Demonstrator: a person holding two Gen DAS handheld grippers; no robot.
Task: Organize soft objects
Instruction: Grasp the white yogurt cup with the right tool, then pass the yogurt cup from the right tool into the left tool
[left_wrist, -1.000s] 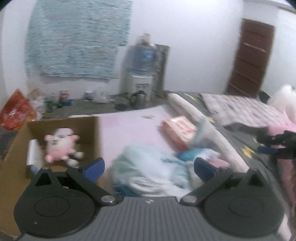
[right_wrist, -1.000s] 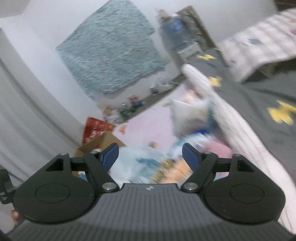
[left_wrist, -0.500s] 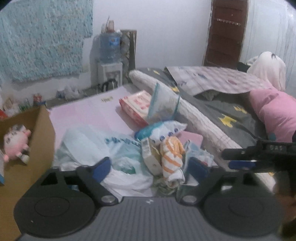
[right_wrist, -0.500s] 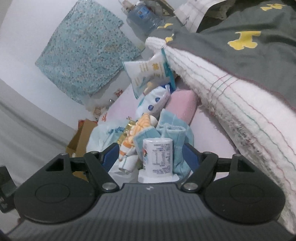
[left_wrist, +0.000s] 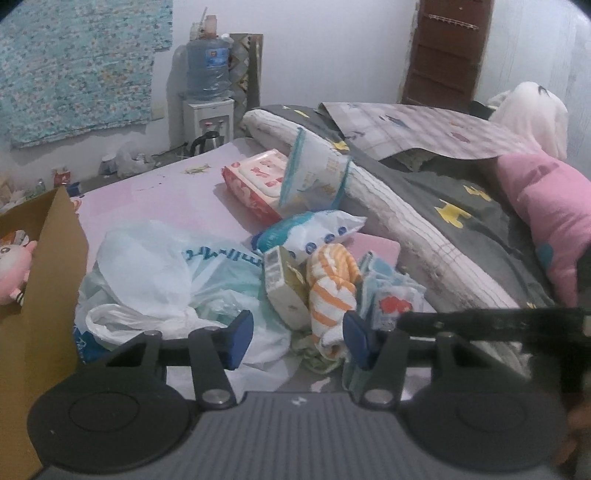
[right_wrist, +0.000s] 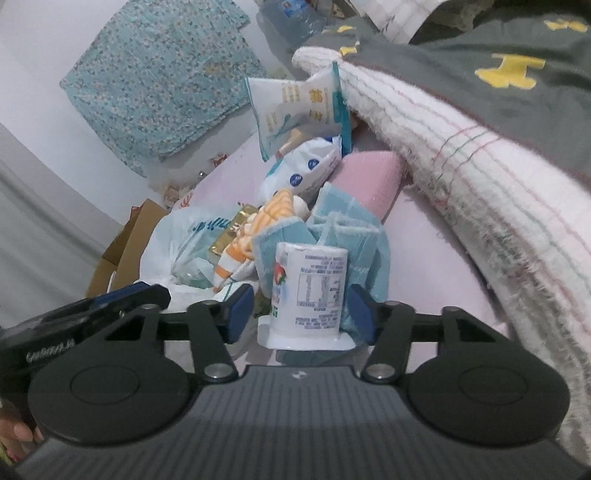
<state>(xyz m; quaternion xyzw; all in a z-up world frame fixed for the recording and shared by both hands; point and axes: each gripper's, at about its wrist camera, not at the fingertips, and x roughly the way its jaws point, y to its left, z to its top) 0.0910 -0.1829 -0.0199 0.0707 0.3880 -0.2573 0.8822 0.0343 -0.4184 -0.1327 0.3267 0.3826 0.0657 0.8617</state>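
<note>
Both grippers hang low over a pile of soft things on the pink mat (left_wrist: 177, 195), beside the rolled blanket (left_wrist: 399, 221). The left gripper (left_wrist: 297, 341) has just been closing; an orange-striped cloth (left_wrist: 332, 291) lies between its blue pads, which do not yet press on it, so it is released. The right gripper (right_wrist: 301, 310) has also just been closing around a white tissue pack (right_wrist: 310, 291) that stands upright on blue towels (right_wrist: 347, 236). Its right pad seems to touch the pack, the left stays apart. A cardboard box (left_wrist: 44, 280) with a pink plush (left_wrist: 13, 266) stands at the left.
</note>
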